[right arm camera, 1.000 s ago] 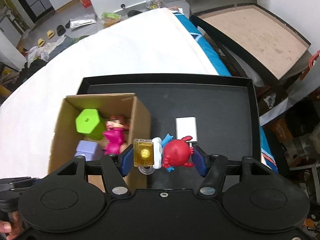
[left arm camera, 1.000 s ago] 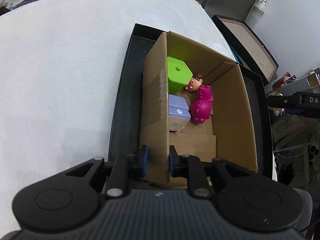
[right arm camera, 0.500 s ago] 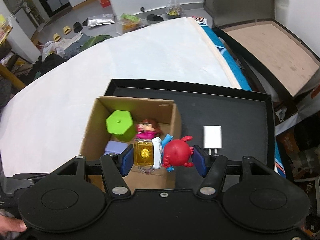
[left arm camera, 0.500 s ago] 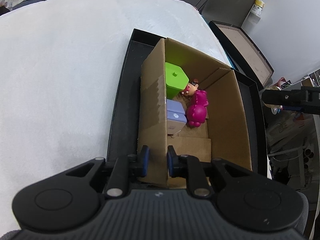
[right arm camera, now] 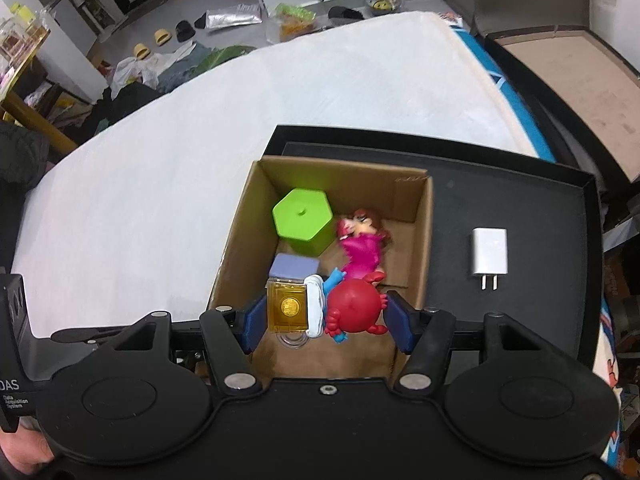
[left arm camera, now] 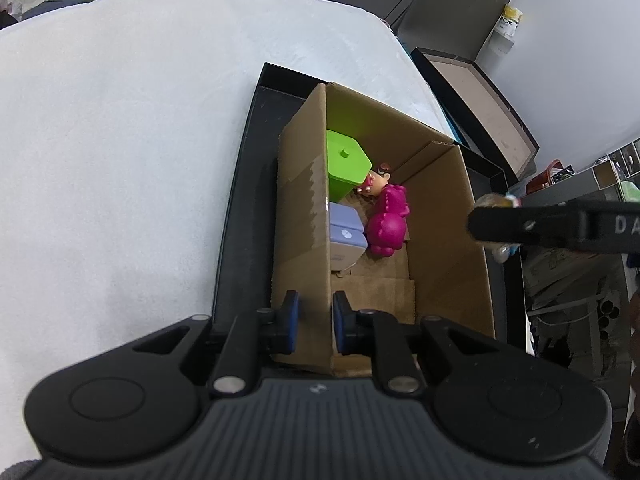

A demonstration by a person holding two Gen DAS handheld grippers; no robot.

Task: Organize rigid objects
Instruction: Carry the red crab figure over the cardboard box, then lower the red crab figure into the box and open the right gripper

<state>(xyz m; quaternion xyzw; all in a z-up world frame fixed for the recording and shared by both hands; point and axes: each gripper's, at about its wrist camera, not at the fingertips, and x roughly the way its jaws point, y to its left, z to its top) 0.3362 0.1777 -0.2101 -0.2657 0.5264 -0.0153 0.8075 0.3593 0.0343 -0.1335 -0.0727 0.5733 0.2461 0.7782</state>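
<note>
A cardboard box (left arm camera: pixel 444 216) stands in a black tray (left arm camera: pixel 240 216) on a white mattress. My left gripper (left arm camera: pixel 316 322) is shut on the box's near left wall, one pad on each side. Inside the box lie a green hexagonal container (right arm camera: pixel 302 222), a pink figure (right arm camera: pixel 360 252) and a lavender block (right arm camera: pixel 294 266). My right gripper (right arm camera: pixel 326 316) is shut on a red crab toy (right arm camera: pixel 354 312) joined to an amber cube (right arm camera: pixel 288 308), and hangs over the near part of the open box. A white charger (right arm camera: pixel 490 256) lies on the tray (right arm camera: pixel 520 184), right of the box.
The white mattress (right arm camera: pixel 200 132) spreads to the left and beyond the tray. A large dark case with a brown lining (right arm camera: pixel 580 80) stands open at the right. Slippers, bags and clothes litter the floor (right arm camera: pixel 224 36) past the mattress. A hand (right arm camera: pixel 20 450) shows at the lower left.
My right gripper has carried the crab toy leftward, from above the bare tray beside the box to above the box's inside. My left gripper has kept its hold on the box wall.
</note>
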